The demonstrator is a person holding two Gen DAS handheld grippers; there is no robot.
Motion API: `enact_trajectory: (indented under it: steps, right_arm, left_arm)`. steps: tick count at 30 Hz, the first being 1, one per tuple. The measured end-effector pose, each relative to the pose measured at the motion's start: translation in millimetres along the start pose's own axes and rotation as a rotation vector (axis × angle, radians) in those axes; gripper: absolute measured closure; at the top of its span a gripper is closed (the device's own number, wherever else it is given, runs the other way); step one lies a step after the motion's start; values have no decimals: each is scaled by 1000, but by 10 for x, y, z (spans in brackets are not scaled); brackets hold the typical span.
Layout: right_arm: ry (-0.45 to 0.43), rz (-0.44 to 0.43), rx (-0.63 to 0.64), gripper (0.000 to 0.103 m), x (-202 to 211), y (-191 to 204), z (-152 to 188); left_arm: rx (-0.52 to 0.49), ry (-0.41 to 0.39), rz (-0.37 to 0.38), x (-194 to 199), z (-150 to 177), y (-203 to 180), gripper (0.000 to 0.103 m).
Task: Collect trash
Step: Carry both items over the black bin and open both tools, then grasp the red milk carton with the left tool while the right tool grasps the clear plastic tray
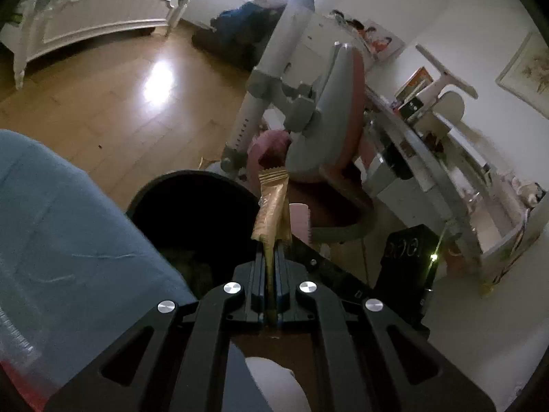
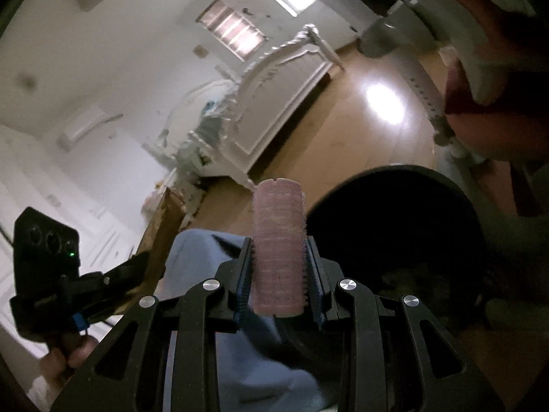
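My left gripper (image 1: 272, 250) is shut on a gold foil wrapper (image 1: 272, 206) that sticks up between the fingers. It hovers at the right rim of a black round trash bin (image 1: 192, 213). My right gripper (image 2: 279, 257) is shut on a pink bristly hair roller (image 2: 278, 247), held upright just left of the same bin (image 2: 394, 226). The bin's inside is dark; some contents show dimly at its bottom. The left gripper also shows in the right wrist view (image 2: 135, 264) at the far left, with the gold wrapper (image 2: 164, 237) in it.
A blue-clad leg (image 1: 61, 226) lies left of the bin. A grey and pink chair (image 1: 329, 130) stands behind it, with a cluttered desk (image 1: 429, 158) at right. A white bed frame (image 1: 96, 17) stands across the wooden floor (image 1: 103, 110).
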State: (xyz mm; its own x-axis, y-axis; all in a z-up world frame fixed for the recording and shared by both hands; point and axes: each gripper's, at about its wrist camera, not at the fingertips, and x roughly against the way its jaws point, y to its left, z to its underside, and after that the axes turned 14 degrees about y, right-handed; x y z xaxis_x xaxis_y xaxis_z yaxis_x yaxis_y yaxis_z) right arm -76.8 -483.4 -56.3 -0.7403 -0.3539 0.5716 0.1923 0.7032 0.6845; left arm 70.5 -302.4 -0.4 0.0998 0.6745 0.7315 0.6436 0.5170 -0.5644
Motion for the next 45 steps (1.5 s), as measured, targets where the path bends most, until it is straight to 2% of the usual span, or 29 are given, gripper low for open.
enact_trajectory:
  steps: [4,5,7,8,9,10,11,13,19,24,29,34,38,41,45]
  right_arm:
    - [11,-1,-21,73,-48,-158,-33]
    - [15,0,-27,73,-67,-197,-38]
    - [26,9,-38,68,-82,-247,-64]
    - [26,18,-45,63,-75,-279,-68]
    - [15,25,-57,47,-53,-310,-65]
    - [2,22,-63,37,-25,-327,-66]
    - [-8,21,-65,33,12,-325,-57]
    - [-18,32,-63,32,65,-315,-47]
    - [-16,30,-47,32,145,-154,33]
    - [16,13,39,32,158,293,172]
    - [72,-17,162,31,85,866,316]
    - [172,-42,316,29,-150,1523,572]
    - [258,-45,426,29,-406,1964,807]
    - [292,-17,482,29,-597,2232,944]
    - [272,57,518,27,-770,2459,835]
  left_arm:
    - [5,35,-6,-181,-31,12,98]
    - [6,40,-10,-212,-40,15,95]
    - [9,59,-33,-293,-88,13,92]
    - [12,71,-53,-311,-100,18,76]
    - [15,78,-76,-326,-107,18,62]
    - [14,69,-101,-305,-102,6,32]
    - [8,39,-109,-281,-98,-20,19]
    - [-22,4,-113,-184,-62,-58,18]
    - [-50,-2,-120,108,118,-133,18]
    - [-75,-38,-146,485,404,-174,15]
    - [-129,-73,-247,1033,904,-61,12]
    - [-158,-70,-401,1556,1458,321,11]
    - [-164,-45,-514,1820,1783,672,11]
    - [-174,-20,-544,1931,1940,886,11]
    - [-234,15,-575,1958,2013,1059,11]
